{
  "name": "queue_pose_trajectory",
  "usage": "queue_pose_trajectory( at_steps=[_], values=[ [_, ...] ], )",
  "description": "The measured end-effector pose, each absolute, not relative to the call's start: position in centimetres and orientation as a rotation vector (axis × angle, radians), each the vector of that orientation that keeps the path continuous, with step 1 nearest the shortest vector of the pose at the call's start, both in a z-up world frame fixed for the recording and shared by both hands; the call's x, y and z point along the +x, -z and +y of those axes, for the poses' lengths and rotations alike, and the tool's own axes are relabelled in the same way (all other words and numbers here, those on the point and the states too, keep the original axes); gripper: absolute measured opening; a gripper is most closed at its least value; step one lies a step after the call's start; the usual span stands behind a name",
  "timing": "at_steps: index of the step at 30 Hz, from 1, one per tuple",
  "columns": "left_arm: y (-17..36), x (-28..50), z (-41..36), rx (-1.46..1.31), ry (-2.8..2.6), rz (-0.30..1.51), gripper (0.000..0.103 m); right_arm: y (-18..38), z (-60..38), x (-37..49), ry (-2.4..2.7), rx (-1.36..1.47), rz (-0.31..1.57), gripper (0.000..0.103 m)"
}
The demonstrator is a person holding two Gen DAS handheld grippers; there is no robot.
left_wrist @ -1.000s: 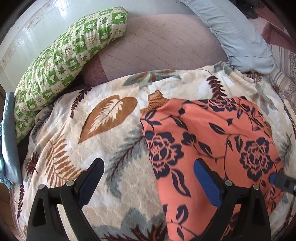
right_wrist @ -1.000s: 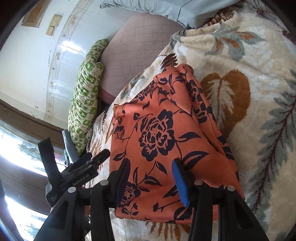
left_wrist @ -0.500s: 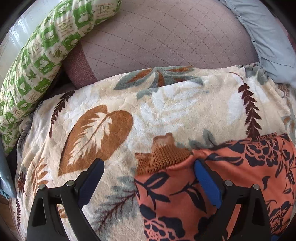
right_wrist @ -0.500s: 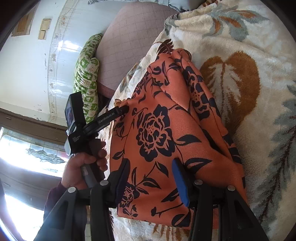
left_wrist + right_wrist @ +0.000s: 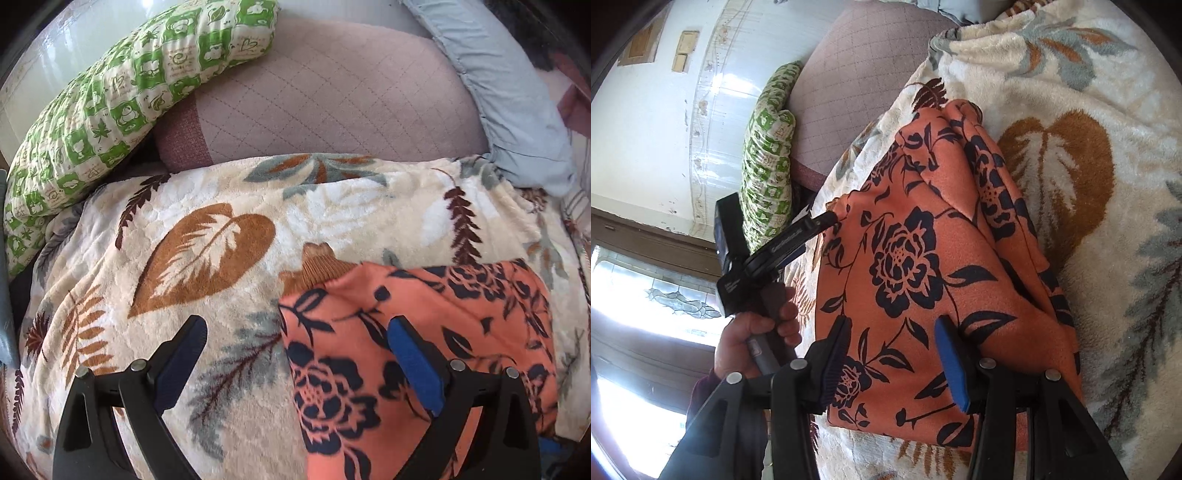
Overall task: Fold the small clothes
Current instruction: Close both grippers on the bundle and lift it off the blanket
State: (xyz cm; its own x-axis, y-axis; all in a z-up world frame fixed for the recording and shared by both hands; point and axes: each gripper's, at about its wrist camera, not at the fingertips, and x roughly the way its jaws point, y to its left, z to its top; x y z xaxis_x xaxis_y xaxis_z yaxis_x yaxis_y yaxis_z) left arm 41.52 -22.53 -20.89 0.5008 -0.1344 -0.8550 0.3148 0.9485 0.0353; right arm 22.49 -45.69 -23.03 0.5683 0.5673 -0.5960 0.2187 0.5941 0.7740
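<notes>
Bare cream leaf-print fleece blanket (image 5: pixel 229 236) lies open beside the orange floral garment (image 5: pixel 424 314); a green-checked quilted pillow (image 5: pixel 110 110) borders its far-left edge.

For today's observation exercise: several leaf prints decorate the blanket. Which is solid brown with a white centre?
The big heart-shaped leaf, left of the orange garment. The other prints are thin ferns or grey-green sprays; only this one is a broad brown shape with a white leaf inside.

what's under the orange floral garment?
The orange floral garment lies folded on the leaf-print fleece blanket, which shows all around it. A brown ribbed cuff pokes out from under its far edge. Anything else beneath is covered.
</notes>
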Motion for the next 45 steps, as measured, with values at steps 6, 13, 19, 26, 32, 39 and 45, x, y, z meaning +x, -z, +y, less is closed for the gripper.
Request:
queue_pose_trajectory(
  at_steps=[6,13,19,26,32,39,45],
  values=[
    [22.3,36.2,-23.3,0.313,0.385,1.043,0.099,22.8,-44.8,22.6,-0.249,0.945,0.979,0.052],
    [24.7,33.6,-21.4,0.217,0.373,1.061,0.099,23.9,-45.0,22.8,-0.252,0.974,1.037,0.052],
    [22.5,32.6,-19.9,0.168,0.379,1.066,0.099,21.7,-46.8,21.8,-0.243,0.947,0.961,0.053],
    [21.6,33.6,-15.9,-0.013,0.340,1.117,0.099,20.6,-51.4,20.6,-0.115,0.976,0.860,0.072],
    [23.0,33.9,-14.7,-0.218,0.404,1.232,0.099,23.1,-52.6,21.5,-0.077,0.987,0.952,0.072],
    [24.3,34.3,-15.6,-0.273,0.456,1.284,0.099,24.7,-51.5,22.2,-0.123,0.981,1.005,0.072],
    [25.5,35.7,-16.6,-0.340,0.506,1.319,0.099,24.8,-51.5,22.3,-0.130,0.980,0.997,0.073]
  ],
)
